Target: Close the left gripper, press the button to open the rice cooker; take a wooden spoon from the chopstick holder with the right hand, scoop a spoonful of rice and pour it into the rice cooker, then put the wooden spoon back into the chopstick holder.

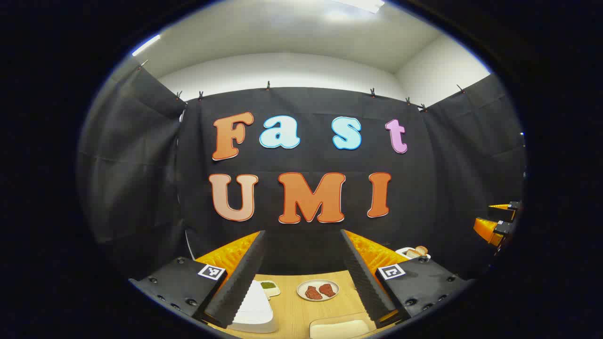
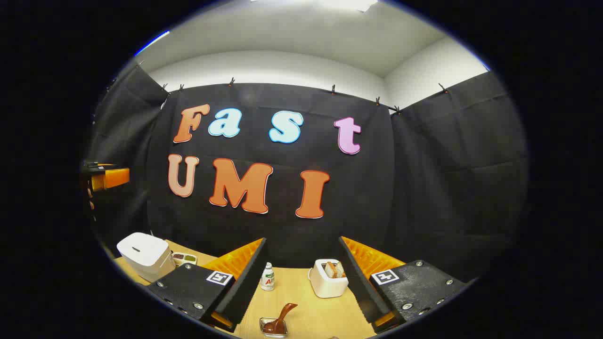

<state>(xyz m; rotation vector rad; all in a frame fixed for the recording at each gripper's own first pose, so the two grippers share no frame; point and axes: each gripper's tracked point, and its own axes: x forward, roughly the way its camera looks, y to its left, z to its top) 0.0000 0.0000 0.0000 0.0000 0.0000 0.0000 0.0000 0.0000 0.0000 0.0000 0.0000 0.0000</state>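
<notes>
The white rice cooker (image 1: pixel 256 308) stands on the wooden table, lid down, partly behind my left gripper's near finger; it is also at the left in the right gripper view (image 2: pixel 146 254). My left gripper (image 1: pixel 302 233) is open and raised above the table, holding nothing. The white chopstick holder (image 2: pixel 328 278) with wooden utensils in it stands between the fingers of my right gripper (image 2: pixel 302 240), farther off on the table. That gripper is open and empty too. The holder (image 1: pixel 414 253) peeks over the right finger in the left gripper view.
A plate with two reddish pieces (image 1: pixel 318 290) and a small dish of green food (image 1: pixel 268 286) lie past the cooker. A cream-coloured container (image 1: pixel 339 328) is near the front edge. A small bottle (image 2: pixel 267 277) and a dish with a brown spoon (image 2: pixel 278 325) sit near the holder.
</notes>
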